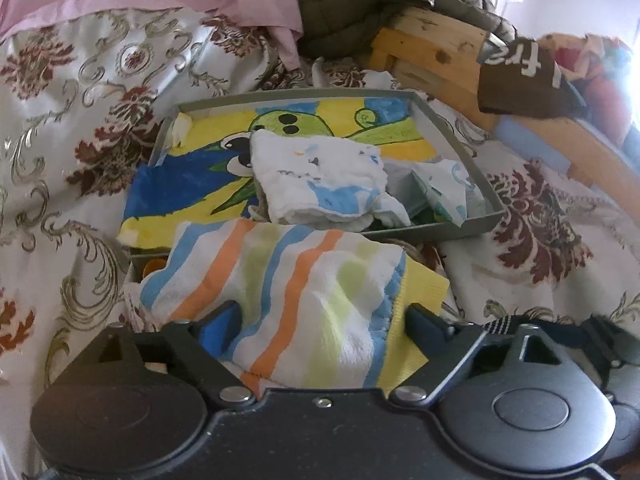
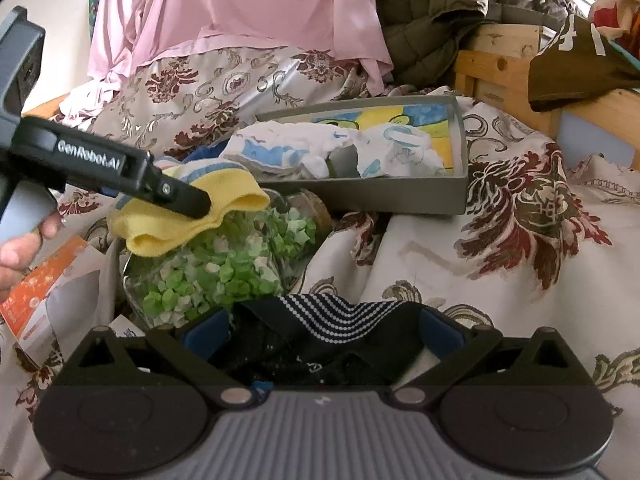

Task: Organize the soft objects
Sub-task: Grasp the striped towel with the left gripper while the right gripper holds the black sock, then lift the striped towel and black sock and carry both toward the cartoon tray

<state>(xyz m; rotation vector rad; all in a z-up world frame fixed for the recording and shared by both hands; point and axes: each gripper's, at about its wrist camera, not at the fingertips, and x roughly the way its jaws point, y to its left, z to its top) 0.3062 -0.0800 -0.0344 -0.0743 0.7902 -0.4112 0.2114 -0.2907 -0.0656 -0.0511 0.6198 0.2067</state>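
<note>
Striped towel (image 1: 304,292) sits w/ a yellow cloth (image 1: 424,284) under it, as one bundle on a jar of green paper stars (image 2: 208,272), just short of the grey tray (image 1: 476,176) on the floral bedspread (image 1: 540,280). Left gripper (image 1: 324,314) straddles the bundle: fingers wide, one on each side, cloth filling the gap. Pads look to touch the fabric both sides, but can't tell if they actually press. From the right wrist view, one left finger lies on the yellow cloth's top.

Key relation: tray is straight ahead of the left fingers and slightly up-frame, its near wall just beyond the towel's far edge. Towel stripes run diagonally away toward the tray; bundle's long side lies roughly across the finger gap. Left hand is clearly the nearer one to both bundle and tray. Tray already holds a folded white cloth (image 1: 316,176) on a painted picture liner.

Right gripper (image 2: 324,320) is nearer the camera side, fingers also wide, w/ a dark sock (image 2: 320,336) w/ white dotted stripes stretched pad to pad; looks held, tho that's a judgement.

Writing: "GenRobot.AI" in white on the left gripper's arm. Brown cloth (image 1: 520,76) on the wooden frame shows big white letters, only "fr" readable. Orange box (image 2: 44,280) by the person's hand (image 2: 20,252) has print, too small to read.
</note>
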